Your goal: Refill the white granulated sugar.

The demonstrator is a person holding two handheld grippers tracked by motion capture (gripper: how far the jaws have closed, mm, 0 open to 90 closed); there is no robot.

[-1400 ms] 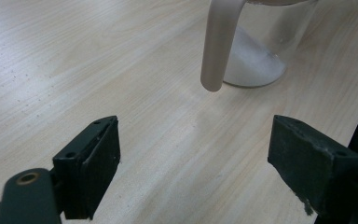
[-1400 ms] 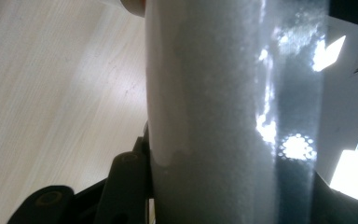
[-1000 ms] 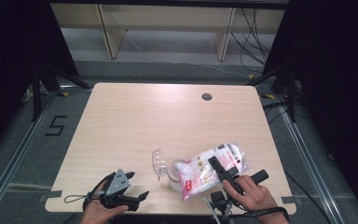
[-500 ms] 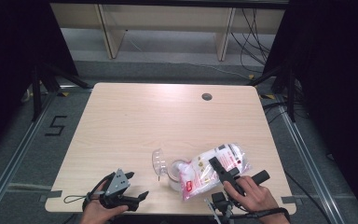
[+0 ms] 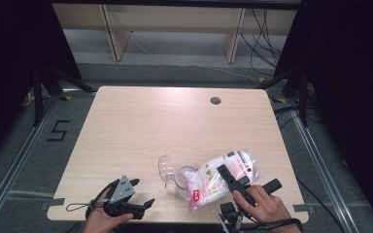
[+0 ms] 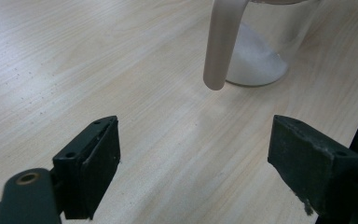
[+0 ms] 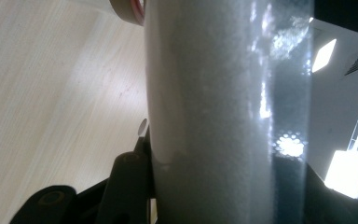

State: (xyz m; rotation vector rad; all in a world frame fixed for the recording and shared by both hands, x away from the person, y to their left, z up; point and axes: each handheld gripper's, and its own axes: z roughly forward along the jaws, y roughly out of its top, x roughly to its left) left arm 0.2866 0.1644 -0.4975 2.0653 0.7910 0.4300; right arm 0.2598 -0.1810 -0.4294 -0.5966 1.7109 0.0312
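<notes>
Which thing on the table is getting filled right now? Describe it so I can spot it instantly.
Look at the table's near edge, right of centre, beside the white bag held in the right tool. There stands a clear jug with a handle, white powder heaped inside; unlike the bag, it is rigid and see-through.

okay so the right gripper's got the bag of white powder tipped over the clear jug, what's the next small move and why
Probably tilt the bag a little further with the right gripper: its mouth sits at the jug, which holds only a small white heap at the bottom, while the bag looks mostly full.
</notes>
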